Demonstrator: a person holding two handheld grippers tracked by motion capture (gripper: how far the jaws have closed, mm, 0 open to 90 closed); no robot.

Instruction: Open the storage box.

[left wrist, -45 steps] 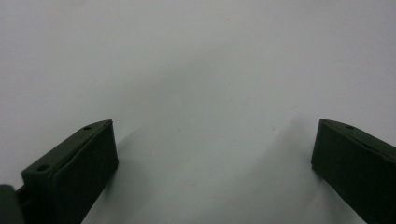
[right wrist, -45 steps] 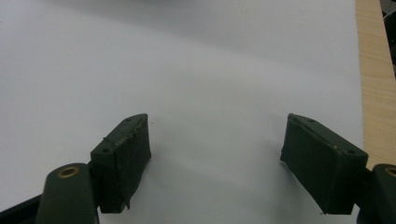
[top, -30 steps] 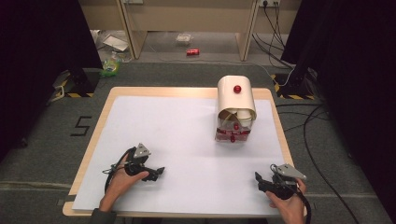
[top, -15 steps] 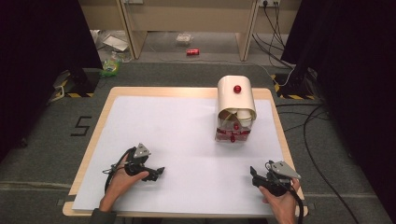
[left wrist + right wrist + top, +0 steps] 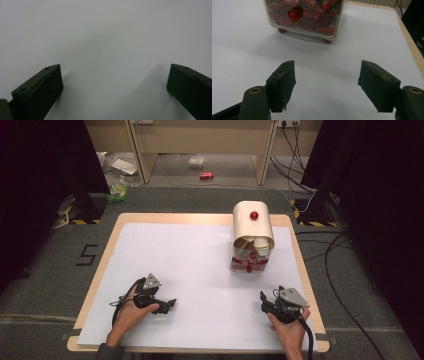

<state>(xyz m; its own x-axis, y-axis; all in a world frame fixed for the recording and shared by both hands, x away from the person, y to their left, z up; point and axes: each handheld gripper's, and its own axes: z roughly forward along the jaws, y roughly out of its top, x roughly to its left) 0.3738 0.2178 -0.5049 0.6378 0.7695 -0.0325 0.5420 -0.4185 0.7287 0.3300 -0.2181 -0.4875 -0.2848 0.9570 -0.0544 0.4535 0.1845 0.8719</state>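
Two hand-held grippers (image 5: pixel 170 305) (image 5: pixel 263 301) gaping, empty

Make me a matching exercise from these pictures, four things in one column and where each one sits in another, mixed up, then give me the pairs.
Things:
1. left gripper
2. right gripper
3. cream container
4. red can

Places:
A. on the floor beyond the table's far edge
B. near the table's front right corner, open, aimed toward the container
C. far right part of the white table, red knob on top
D. front left of the table, open over bare white surface

Pairs: 1-D, 2-B, 3-C, 4-A
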